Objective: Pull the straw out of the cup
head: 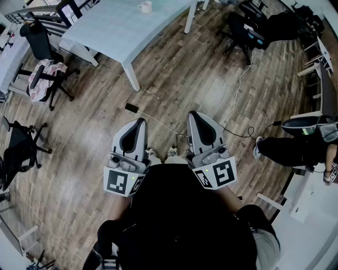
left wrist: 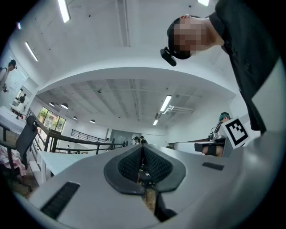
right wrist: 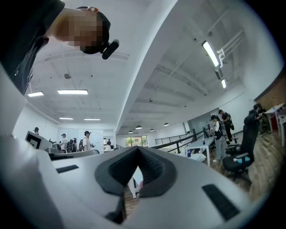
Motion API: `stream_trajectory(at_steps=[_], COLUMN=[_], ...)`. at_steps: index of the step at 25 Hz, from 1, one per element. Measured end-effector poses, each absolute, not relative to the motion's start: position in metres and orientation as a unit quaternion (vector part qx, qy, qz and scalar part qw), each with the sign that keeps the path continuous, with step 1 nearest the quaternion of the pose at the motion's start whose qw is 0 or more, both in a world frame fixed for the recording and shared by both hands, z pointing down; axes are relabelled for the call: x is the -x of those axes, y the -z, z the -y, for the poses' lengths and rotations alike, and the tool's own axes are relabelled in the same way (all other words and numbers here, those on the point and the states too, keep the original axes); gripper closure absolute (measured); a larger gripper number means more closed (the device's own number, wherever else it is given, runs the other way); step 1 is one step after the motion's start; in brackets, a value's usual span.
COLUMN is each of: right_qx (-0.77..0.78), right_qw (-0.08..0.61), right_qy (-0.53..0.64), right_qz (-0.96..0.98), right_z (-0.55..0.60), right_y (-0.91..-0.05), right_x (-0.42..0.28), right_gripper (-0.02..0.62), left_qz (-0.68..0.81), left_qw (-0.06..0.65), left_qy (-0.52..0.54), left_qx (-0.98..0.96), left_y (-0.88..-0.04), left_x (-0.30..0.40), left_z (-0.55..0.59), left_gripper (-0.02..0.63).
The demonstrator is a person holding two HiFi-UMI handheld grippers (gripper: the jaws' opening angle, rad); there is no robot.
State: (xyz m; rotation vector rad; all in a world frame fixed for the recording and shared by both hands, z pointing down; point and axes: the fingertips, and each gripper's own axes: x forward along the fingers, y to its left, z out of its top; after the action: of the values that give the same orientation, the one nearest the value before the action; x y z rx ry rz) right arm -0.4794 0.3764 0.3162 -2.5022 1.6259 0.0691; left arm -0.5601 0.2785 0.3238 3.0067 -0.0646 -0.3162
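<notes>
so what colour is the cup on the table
The cup is white; it shows best in the head view.

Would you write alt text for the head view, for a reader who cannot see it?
Seen from above, a person holds the left gripper and right gripper side by side over a wooden floor, jaws shut and empty. A white table with a cup stands farther off, near office chairs.

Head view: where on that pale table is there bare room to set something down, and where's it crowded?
Nearly the whole table top is bare, from the white cup at its far edge down to the near corner. Crowded: office chairs along its left side, another chair to its right.
</notes>
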Motion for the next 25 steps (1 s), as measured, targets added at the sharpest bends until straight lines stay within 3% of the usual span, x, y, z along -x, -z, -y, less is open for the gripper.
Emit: stream_trajectory(at_steps=[25], right_qx=[0.818], right_qw=[0.093], right_qy=[0.01], right_qz=[-0.567], right_z=[-0.373], right_y=[-0.332], right_x=[0.487], right_gripper=[0.586], left_qz=[0.013], left_qw=[0.056], left_qy=[0.088], left_qx=[-0.994], left_y=[-0.336], left_x=[0.551], left_z=[-0.307], left_gripper=[0.592])
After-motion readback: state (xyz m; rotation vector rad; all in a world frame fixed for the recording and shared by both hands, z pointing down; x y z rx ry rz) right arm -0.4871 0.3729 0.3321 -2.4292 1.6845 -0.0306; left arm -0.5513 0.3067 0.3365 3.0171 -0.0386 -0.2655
